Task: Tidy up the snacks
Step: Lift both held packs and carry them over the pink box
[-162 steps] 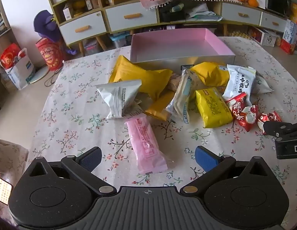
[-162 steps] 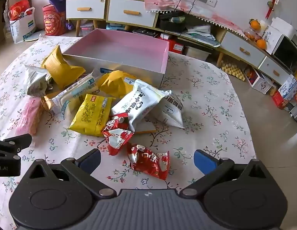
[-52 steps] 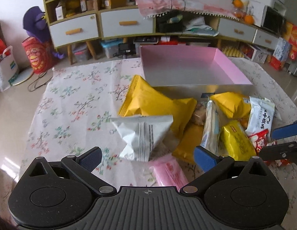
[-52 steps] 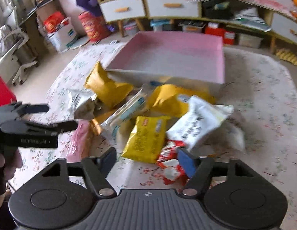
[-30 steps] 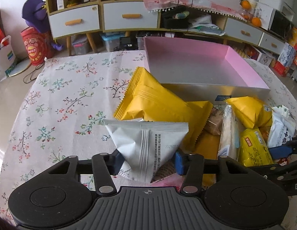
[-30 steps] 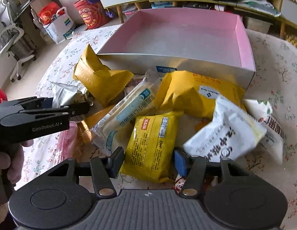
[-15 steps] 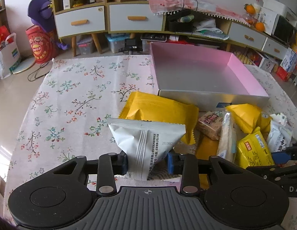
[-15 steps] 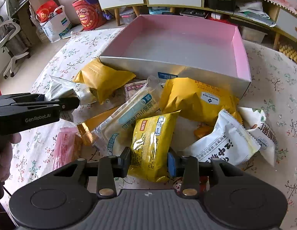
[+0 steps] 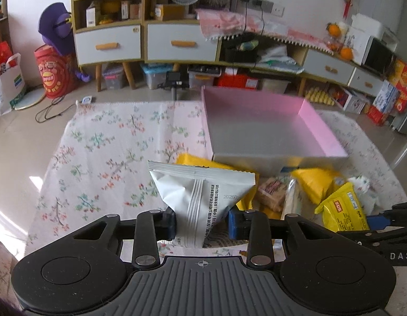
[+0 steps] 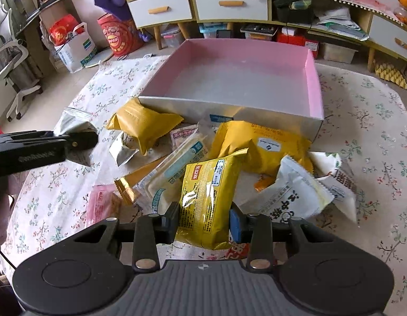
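Left hand-held gripper [image 9: 202,223] closed onto a white snack packet [image 9: 200,197], pinched at its narrow lower end, sealed edge up, lifted clear of the bench [image 9: 103,158] with its flowered cloth. Just behind it, a yellow pouch [image 10: 144,123] lies against the near wall of the pink box [image 10: 237,84] (nothing visible inside the box). Middle of the pile: a long cream-and-blue wrapper [image 10: 174,173], a pink packet [image 10: 99,205] at the pile's left edge. Right hand-held gripper [image 10: 203,223] clamped on a yellow packet [image 10: 208,197], tilted up above the heap. Further right, a large yellow bag [image 10: 264,144] and a white bag [image 10: 292,197], overlapping, near the box's right corner.
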{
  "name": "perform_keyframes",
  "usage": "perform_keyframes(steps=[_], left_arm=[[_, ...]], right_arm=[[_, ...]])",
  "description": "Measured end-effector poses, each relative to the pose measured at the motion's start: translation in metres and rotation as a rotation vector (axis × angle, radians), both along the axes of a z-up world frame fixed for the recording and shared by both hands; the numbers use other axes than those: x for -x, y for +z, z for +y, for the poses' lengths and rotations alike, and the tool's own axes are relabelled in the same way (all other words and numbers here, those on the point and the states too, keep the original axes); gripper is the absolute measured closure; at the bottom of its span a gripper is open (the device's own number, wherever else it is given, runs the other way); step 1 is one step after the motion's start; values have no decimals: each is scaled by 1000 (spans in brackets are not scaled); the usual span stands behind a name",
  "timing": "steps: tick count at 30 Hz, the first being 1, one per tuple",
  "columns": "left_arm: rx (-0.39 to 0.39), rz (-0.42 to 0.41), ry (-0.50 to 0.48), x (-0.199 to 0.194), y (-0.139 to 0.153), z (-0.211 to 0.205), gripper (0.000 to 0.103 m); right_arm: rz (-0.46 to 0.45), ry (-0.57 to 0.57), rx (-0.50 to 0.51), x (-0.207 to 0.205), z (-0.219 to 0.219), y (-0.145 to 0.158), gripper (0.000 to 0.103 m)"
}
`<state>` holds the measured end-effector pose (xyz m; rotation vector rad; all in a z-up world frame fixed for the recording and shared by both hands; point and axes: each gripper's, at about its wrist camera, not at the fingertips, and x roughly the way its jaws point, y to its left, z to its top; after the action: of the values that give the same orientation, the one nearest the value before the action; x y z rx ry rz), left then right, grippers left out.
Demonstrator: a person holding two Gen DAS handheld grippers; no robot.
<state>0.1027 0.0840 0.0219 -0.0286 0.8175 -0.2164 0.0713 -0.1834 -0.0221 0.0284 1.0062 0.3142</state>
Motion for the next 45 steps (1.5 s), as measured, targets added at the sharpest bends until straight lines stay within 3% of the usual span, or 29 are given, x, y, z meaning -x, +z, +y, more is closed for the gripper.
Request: perform_keyframes(steps=[5,10,14,18,23,27,32,34,37,39,45], left_arm=[[53,-25,-38,-6,23,5,71],[87,-73,-74,-37,39,-8,71],[112,-74,-103,-70,36,-32,71],[81,-63,-114,-99,17,-55,71],[-26,-38,-155,-121,-7,-72,71],[-49,-8,-168,-132,-25,-75,71],[-126,-34,-213,-130,-33,-86,71],[-131,-30,-229,-129,-33,-89,71],[-80,55,-239,-135,-40,-88,72],[-104,89,-230,-138,-50,-88,72],[-97,125,-227,-139,-54,-84,72]], right_arm=[[-42,-10,-25,-1,-1,21,88],[-108,-51,-48,-18,-7,52,88],[-152,-89,-62,-46,-15,66,88],[-147,-125,-68,-82,-22,53,88],[-151,-131,-38,-107,-32,27,88],[-135,-135,-5,-125,-34,9,88],[-96,-107,52,-137,-19,-16,88],[-80,-92,79,-138,-14,-24,88],[-77,-90,66,-137,-15,-21,89],[-61,-102,49,-137,-18,-20,89],[-20,-108,20,-137,-22,-20,89]])
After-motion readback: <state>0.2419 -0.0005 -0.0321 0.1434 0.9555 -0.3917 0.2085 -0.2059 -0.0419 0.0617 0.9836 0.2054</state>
